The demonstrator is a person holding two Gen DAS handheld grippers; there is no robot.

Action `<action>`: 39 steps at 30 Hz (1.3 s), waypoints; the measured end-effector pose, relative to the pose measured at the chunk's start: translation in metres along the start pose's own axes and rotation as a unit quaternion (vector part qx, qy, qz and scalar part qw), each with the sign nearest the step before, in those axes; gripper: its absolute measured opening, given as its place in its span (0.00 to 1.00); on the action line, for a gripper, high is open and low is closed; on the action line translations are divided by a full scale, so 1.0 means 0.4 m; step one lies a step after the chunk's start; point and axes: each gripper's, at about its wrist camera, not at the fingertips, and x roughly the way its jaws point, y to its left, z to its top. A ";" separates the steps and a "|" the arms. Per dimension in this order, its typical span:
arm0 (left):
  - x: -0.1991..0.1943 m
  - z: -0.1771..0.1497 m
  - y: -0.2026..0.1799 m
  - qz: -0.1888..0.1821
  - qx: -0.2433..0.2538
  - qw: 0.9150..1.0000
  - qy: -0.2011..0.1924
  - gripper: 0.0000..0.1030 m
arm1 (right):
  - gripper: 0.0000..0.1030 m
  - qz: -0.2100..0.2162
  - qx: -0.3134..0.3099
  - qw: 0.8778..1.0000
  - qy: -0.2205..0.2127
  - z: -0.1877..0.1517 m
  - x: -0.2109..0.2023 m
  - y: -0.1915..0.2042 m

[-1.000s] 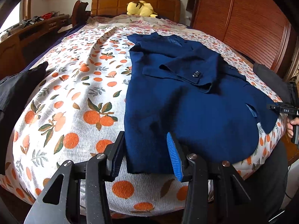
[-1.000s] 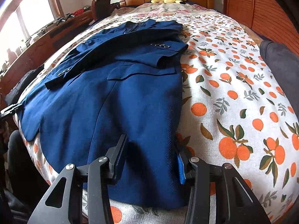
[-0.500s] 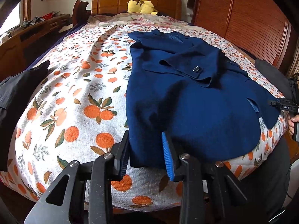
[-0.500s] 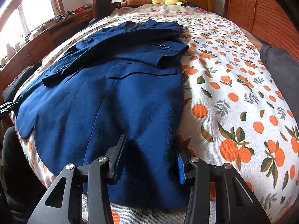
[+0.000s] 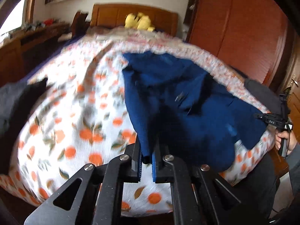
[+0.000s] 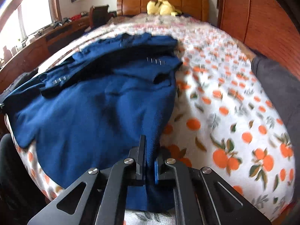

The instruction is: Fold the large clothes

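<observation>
My left gripper (image 5: 145, 161) and right gripper (image 6: 149, 166), apart a second ago, now both pinch the coarse navy jacket (image 6: 97, 112) hem at the bed (image 5: 61, 131) foot edge.

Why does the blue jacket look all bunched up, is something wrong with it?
Nothing looks torn or broken. The blue jacket lies on the orange-print bedspread, and its near hem is pinched up by the left gripper and the right gripper. That tents the cloth. Both pictures are blurry.
</observation>
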 end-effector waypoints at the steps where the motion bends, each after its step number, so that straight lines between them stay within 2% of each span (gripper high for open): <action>1: -0.020 0.026 -0.017 -0.002 0.009 1.000 -0.015 0.08 | 0.05 0.007 0.003 1.000 -0.012 0.012 -0.019 0.002; 8: -0.135 0.172 -0.112 -0.028 0.057 0.995 -0.083 0.07 | 0.04 0.035 0.014 0.995 -0.094 0.107 -0.173 0.032; 15: -0.316 0.289 -0.154 -0.031 0.075 0.986 -0.148 0.07 | 0.04 0.049 -0.011 0.984 -0.171 0.163 -0.409 0.067; 17: -0.387 0.304 -0.165 -0.038 0.074 0.982 -0.167 0.07 | 0.04 0.049 -0.021 0.980 -0.191 0.167 -0.482 0.075; 22: -0.570 0.316 -0.199 -0.029 0.092 0.969 -0.226 0.07 | 0.04 0.060 -0.040 0.965 -0.253 0.135 -0.691 0.086; 26: -0.621 0.318 -0.193 -0.016 0.095 0.965 -0.245 0.07 | 0.04 0.068 -0.049 0.957 -0.278 0.107 -0.791 0.084; 28: -0.603 0.318 -0.178 -0.006 0.085 0.966 -0.244 0.07 | 0.04 0.067 -0.056 0.957 -0.278 0.091 -0.797 0.079; 31: -0.524 0.318 -0.147 0.013 0.070 0.972 -0.223 0.07 | 0.04 0.057 -0.058 0.964 -0.253 0.083 -0.737 0.064; 35: -0.345 0.312 -0.093 0.024 0.047 0.985 -0.164 0.07 | 0.04 0.049 -0.056 0.978 -0.193 0.084 -0.570 0.055; 39: -0.182 0.312 -0.054 0.051 0.037 0.990 -0.125 0.07 | 0.04 0.050 -0.031 0.987 -0.151 0.090 -0.375 0.016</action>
